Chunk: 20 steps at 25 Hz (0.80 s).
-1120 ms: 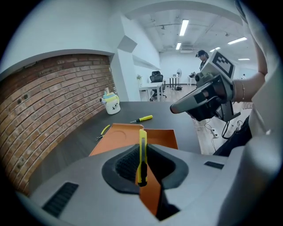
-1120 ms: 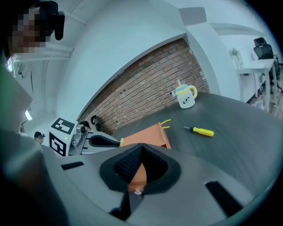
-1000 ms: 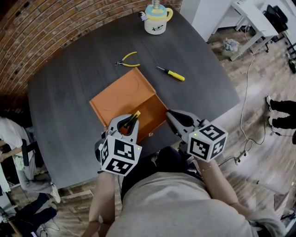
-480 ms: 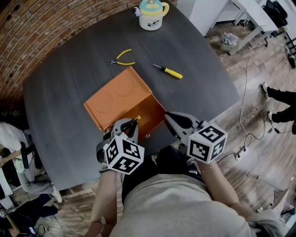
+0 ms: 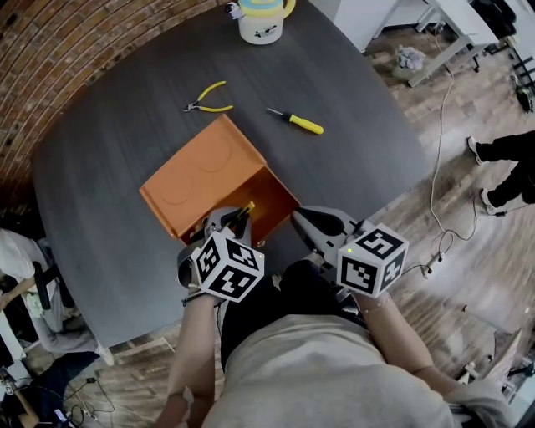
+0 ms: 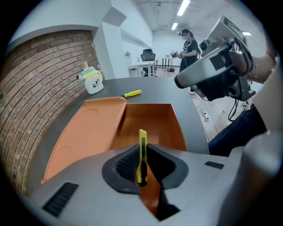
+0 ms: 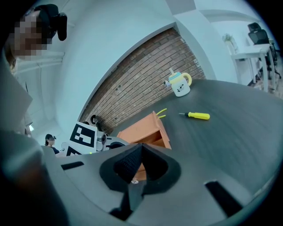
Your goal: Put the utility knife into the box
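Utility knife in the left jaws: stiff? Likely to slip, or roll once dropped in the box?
Probably stiff: the utility knife stands straight out of the left gripper, no sag. It looks slim and light, so it may pivot in the grip. Flat body, so unlikely to roll in the box.

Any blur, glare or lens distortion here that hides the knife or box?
Head view: evenly lit, mild wide-angle bowing; utility knife small but readable at the box. Left gripper view: strong fisheye, dark corners, utility knife sharp between the jaws, ceiling lights blown out. Right gripper view: same fisheye, slightly soft, mosaic patch top left.
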Each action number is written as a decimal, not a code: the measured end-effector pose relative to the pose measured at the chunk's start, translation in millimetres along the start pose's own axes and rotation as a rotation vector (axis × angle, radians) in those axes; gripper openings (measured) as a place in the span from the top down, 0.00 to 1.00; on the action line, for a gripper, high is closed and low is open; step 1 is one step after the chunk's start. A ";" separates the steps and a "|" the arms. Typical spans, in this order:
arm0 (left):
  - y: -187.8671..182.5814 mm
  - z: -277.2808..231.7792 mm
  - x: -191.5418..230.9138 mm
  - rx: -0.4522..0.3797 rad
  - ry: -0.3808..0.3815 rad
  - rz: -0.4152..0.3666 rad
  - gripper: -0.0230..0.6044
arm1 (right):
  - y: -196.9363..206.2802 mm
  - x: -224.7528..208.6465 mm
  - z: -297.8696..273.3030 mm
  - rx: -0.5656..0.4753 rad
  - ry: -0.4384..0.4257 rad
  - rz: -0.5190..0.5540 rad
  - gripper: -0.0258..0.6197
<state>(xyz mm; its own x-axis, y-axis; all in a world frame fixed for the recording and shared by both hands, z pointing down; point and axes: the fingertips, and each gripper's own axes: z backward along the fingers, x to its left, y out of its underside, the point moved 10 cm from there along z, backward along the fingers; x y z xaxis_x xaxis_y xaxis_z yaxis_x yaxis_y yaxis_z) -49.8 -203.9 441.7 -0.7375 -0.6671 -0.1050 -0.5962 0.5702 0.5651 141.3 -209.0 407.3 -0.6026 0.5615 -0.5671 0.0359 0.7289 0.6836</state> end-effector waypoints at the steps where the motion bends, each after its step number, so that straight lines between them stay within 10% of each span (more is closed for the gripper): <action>1: -0.1 -2.6 -0.8 0.008 0.007 -0.006 0.86 | 1.4 -0.5 0.3 0.000 0.000 -0.004 0.95; 20: 3.5 -30.1 -9.7 0.080 0.090 0.005 0.86 | -2.0 -6.7 2.5 0.013 0.019 -0.001 0.95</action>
<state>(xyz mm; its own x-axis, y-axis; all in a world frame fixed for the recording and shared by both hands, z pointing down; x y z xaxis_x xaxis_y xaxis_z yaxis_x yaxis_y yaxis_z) -35.2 -209.8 469.3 -0.7111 -0.7026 -0.0266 -0.6190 0.6076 0.4977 147.3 -213.2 408.6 -0.6178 0.5531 -0.5589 0.0456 0.7348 0.6768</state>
